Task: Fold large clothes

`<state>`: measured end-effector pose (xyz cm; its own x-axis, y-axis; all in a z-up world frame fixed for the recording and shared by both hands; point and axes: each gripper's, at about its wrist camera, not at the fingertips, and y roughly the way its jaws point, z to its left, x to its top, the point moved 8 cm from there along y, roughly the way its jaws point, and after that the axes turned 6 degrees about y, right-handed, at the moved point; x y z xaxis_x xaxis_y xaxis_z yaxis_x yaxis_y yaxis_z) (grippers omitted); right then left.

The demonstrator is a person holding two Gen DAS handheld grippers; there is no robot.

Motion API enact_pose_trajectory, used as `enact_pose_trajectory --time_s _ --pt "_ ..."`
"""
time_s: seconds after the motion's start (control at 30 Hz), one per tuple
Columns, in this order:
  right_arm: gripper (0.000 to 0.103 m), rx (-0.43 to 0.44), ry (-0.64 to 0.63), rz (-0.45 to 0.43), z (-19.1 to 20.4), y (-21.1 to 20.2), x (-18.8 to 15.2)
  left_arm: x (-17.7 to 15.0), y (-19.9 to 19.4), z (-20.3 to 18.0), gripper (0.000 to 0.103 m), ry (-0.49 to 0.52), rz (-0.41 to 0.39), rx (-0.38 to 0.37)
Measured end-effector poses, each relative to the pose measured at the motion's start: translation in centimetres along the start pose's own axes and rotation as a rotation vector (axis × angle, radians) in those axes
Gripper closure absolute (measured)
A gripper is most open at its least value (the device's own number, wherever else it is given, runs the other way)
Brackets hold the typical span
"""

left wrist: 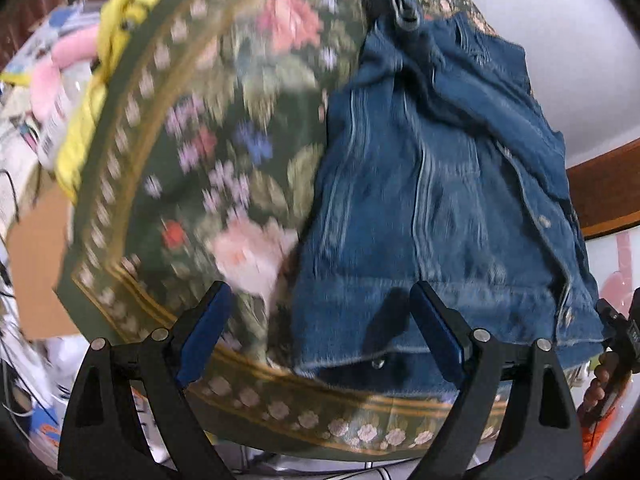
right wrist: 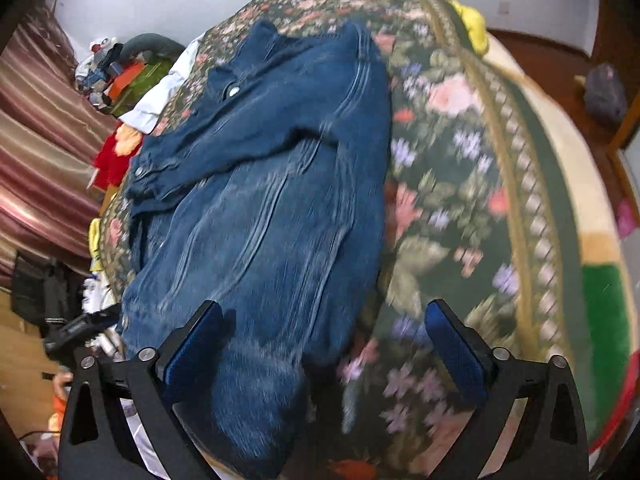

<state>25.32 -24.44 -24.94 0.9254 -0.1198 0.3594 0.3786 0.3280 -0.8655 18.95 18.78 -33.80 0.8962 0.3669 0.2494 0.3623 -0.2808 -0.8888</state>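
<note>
A blue denim jacket [left wrist: 432,216] lies spread on a dark green floral cloth [left wrist: 224,128], with one sleeve folded across its upper part. My left gripper [left wrist: 320,316] is open and empty, hovering over the jacket's near hem and the cloth beside it. In the right wrist view the jacket [right wrist: 264,200] runs away from me on the floral cloth [right wrist: 452,200]. My right gripper [right wrist: 324,332] is open and empty above the jacket's near end. The other gripper shows at the left edge [right wrist: 76,332]. Both views are motion-blurred.
A yellow garment [left wrist: 120,40] and pink items [left wrist: 60,64] lie past the cloth's left edge. Striped curtains [right wrist: 44,128], red fabric [right wrist: 112,160] and clutter [right wrist: 120,72] stand left. A green and cream mat [right wrist: 604,304] lies right. A cardboard sheet [left wrist: 36,264] hangs below the cloth.
</note>
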Motion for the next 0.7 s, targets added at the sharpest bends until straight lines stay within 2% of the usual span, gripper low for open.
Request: enact_pose_trajectory --time_s 0.07,0.17,0.27,0.3,0.33,0.37,0.43,0.5,0.6,0.7 --pt "0.008 0.003 -0.003 -0.027 0.0 -0.2 -0.4 -0.6 0.7 -0.2 0.012 -0.014 0.005 -0.025" --pt "0.022 0.044 0.017 -0.043 0.3 -0.5 -0.4 -0.9 1.3 -0.3 0.014 -0.038 0.009 -0.048" --pt "0.041 0.072 -0.018 -0.038 1.4 -0.3 -0.4 -0.7 1.6 -1.5 0.033 -0.003 0.009 -0.063" --pt "0.050 0.078 -0.033 -0.032 1.7 -0.2 -0.3 -0.7 1.7 -1.9 0.044 0.008 0.009 -0.069" --pt "0.058 0.079 -0.048 -0.024 2.1 -0.1 -0.2 -0.6 1.6 -2.2 0.047 0.018 0.010 -0.072" --pt "0.062 0.085 -0.065 -0.020 2.6 0.0 -0.1 -0.5 1.5 -2.5 0.050 0.032 -0.001 -0.052" --pt "0.074 0.095 -0.084 -0.019 3.2 0.0 0.2 -0.2 0.9 -3.1 0.067 0.057 -0.033 -0.031" --pt "0.079 0.103 -0.084 -0.039 3.6 -0.1 0.8 0.4 0.1 -3.8 0.082 0.078 -0.065 -0.017" --pt "0.083 0.115 -0.104 -0.092 4.3 -0.9 2.2 1.8 -1.9 -4.8 0.084 0.106 -0.124 -0.071" --pt "0.085 0.128 -0.116 -0.142 5.1 -1.8 3.9 3.8 -4.0 -5.8 0.085 0.149 -0.186 -0.070"
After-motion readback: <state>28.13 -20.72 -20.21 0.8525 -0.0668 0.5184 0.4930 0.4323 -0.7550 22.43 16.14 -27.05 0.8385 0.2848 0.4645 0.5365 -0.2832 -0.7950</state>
